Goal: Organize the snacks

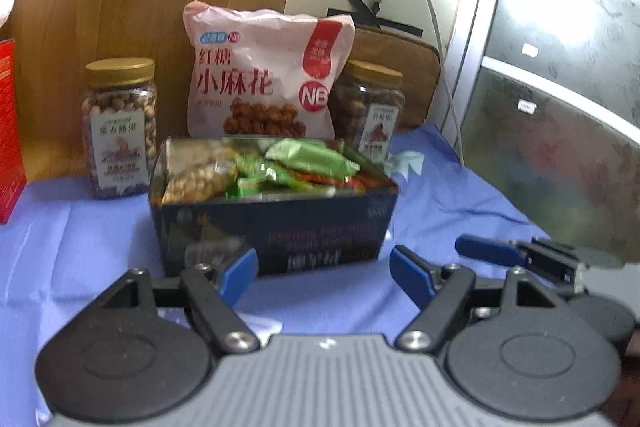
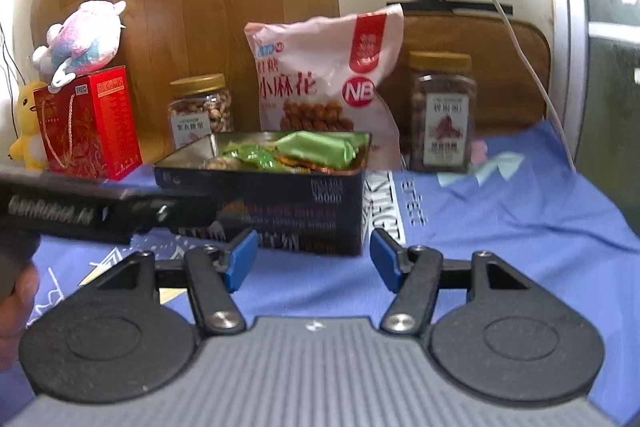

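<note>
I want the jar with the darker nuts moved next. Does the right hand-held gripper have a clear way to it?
Probably yes: the right hand-held gripper is open and empty, and only blue cloth lies before the jar, right of the tin.

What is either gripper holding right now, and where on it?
Nothing. The left gripper and right gripper both stand open with only blue cloth between their fingers, short of the snack tin.
</note>
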The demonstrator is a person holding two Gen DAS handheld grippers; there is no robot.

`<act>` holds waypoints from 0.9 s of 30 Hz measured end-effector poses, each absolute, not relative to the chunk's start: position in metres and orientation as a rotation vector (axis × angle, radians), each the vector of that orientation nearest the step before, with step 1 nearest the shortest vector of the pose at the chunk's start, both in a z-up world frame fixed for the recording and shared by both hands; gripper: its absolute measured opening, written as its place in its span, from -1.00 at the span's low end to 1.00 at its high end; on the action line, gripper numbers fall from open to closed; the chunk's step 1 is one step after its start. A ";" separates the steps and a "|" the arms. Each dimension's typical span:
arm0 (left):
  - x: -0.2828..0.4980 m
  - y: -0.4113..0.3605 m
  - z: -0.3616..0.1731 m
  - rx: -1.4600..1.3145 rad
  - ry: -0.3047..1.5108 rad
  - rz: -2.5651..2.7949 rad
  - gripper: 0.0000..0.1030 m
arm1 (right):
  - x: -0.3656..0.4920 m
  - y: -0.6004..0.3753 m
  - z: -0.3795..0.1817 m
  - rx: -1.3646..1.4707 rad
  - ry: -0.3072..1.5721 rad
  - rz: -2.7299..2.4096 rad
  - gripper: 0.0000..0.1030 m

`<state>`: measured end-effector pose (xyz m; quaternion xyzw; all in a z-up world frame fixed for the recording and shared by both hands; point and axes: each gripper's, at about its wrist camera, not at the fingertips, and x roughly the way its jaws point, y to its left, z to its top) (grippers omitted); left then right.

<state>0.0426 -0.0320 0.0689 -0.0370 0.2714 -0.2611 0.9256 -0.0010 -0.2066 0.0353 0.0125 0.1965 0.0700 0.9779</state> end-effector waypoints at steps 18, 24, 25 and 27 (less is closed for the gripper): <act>0.005 0.009 0.059 -0.099 0.536 -0.400 0.91 | -0.015 -0.186 0.037 0.029 0.416 0.180 0.28; -0.003 0.010 0.060 -0.088 0.510 -0.397 0.99 | -0.018 -0.184 0.038 0.029 0.413 0.171 0.29; -0.004 0.010 0.061 -0.088 0.509 -0.397 0.99 | -0.019 -0.184 0.038 0.029 0.412 0.170 0.29; -0.005 0.011 0.061 -0.087 0.511 -0.395 1.00 | -0.021 -0.184 0.039 0.028 0.409 0.169 0.29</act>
